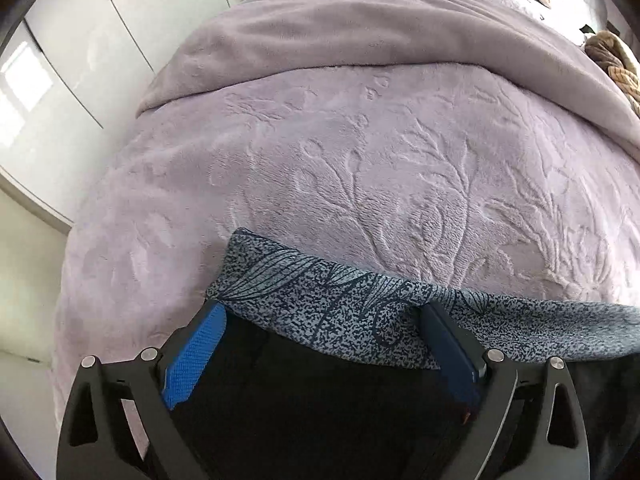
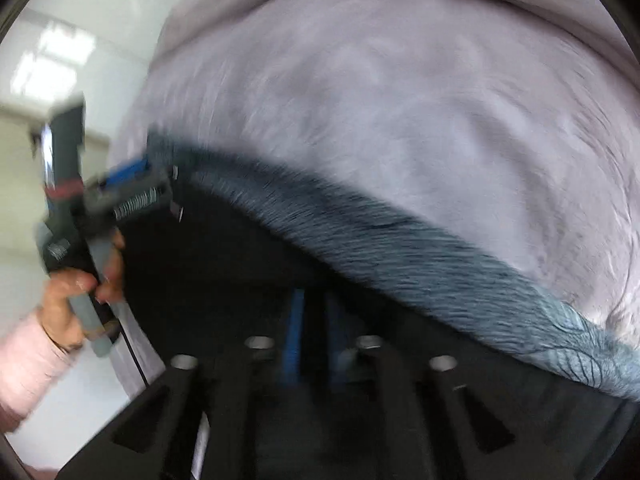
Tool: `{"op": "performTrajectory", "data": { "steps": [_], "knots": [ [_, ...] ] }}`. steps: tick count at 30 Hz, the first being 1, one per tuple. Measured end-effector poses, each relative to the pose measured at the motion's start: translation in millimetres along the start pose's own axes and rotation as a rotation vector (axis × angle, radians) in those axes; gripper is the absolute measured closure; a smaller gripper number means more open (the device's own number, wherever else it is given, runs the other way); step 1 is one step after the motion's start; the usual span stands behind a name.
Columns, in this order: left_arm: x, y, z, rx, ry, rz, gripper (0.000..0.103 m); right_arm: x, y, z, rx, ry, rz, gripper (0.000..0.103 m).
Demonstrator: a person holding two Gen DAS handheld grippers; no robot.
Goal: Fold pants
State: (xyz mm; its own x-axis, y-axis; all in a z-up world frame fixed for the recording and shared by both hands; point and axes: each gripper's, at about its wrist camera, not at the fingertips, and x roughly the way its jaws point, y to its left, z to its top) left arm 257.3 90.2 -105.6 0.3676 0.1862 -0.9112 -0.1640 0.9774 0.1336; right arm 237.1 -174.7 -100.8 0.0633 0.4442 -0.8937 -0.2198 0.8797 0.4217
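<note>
A: From the left wrist view, the left gripper stood with its jaws spread wide, one blue pad at 7 o'clock and the other at 5. The pants lay black between them, and the speckled grey-blue waistband ran across the fingertips toward 3 o'clock.

B: Was it clamping anything?

A: Nothing pinched that I could see. The cloth sat in the gap, draped over the tips; I judged it a loose straddle, ready to take or just let go of an edge.

B: And the bed?

A: The lilac blanket filled everything from 9 to 3 o'clock, with the pants at its near edge, probably laid flat there for folding.

B: Over to the right wrist view.

A: Blurred, that one. The right gripper had its blue pads drawn together at 6 o'clock, over black fabric; whether cloth was nipped between them, I could not tell.

B: The waistband?

A: It swept from 10 o'clock down to 4, beyond the fingertips. At 9 o'clock a hand in a pink sleeve held the other tool at the waistband's far end.
</note>
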Motion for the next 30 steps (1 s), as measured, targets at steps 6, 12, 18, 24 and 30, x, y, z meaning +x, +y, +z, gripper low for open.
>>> {"op": "performTrajectory", "data": {
  "steps": [6,12,18,24,30],
  "knots": [
    [-53,-10,-27,0.074,-0.009,-0.043,0.005,-51,-22,-32,0.188,-0.105,0.095,0.068],
    [-94,-66,-90,0.181,0.060,-0.211,0.005,-59,-36,-139,0.436,-0.075,0.311,0.052],
    [-107,-105,-114,0.271,0.103,-0.289,0.014,-48,-61,-194,0.672,-0.155,0.323,0.055],
    [-109,-129,-117,0.321,0.139,-0.328,0.053,-48,-93,-201,0.819,-0.273,0.382,0.075],
    [-104,-152,-158,0.455,0.159,-0.300,0.053,-62,-84,-207,0.744,-0.295,0.286,0.095]
  ]
}}
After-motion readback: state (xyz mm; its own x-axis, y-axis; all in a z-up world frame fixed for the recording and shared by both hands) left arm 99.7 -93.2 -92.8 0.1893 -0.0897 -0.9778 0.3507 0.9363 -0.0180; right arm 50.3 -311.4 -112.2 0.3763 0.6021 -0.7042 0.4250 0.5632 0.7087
